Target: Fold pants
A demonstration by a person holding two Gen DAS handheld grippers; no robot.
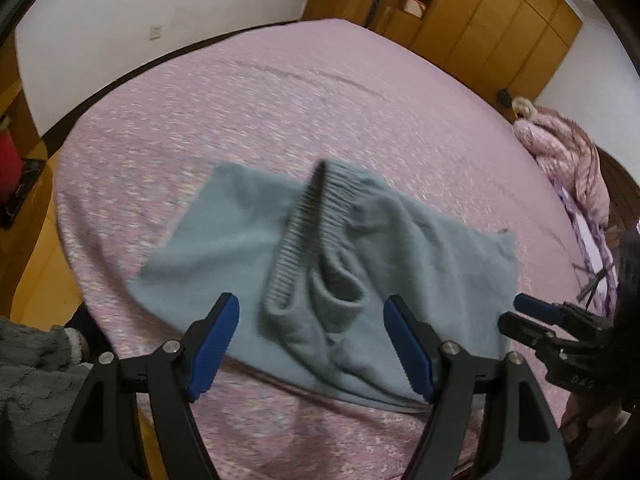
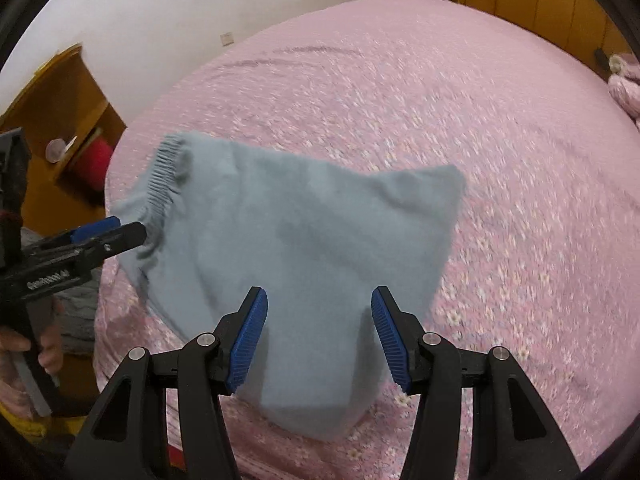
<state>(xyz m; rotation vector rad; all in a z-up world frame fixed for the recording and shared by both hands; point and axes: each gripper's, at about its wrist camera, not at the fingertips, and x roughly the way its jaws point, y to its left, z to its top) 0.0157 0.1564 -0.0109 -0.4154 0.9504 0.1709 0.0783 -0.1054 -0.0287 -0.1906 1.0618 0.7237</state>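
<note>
Grey-blue fleece pants (image 1: 248, 240) lie crumpled on the pink bed (image 1: 320, 100), their ribbed elastic waistband (image 1: 308, 220) bunched across the middle. My left gripper (image 1: 312, 344) is open and empty, just above the near edge of the pants. My right gripper (image 2: 318, 338) is open and empty over the pants (image 2: 304, 232), whose waistband (image 2: 164, 176) is at the left. The right gripper also shows in the left wrist view (image 1: 516, 312), the left gripper in the right wrist view (image 2: 132, 228), beside the waistband.
A pink quilted jacket (image 1: 560, 152) lies at the bed's right side. Wooden wardrobes (image 1: 480, 20) stand behind the bed. A wooden shelf (image 2: 68, 120) with a red item stands left of the bed. The bed's near edge runs below the pants.
</note>
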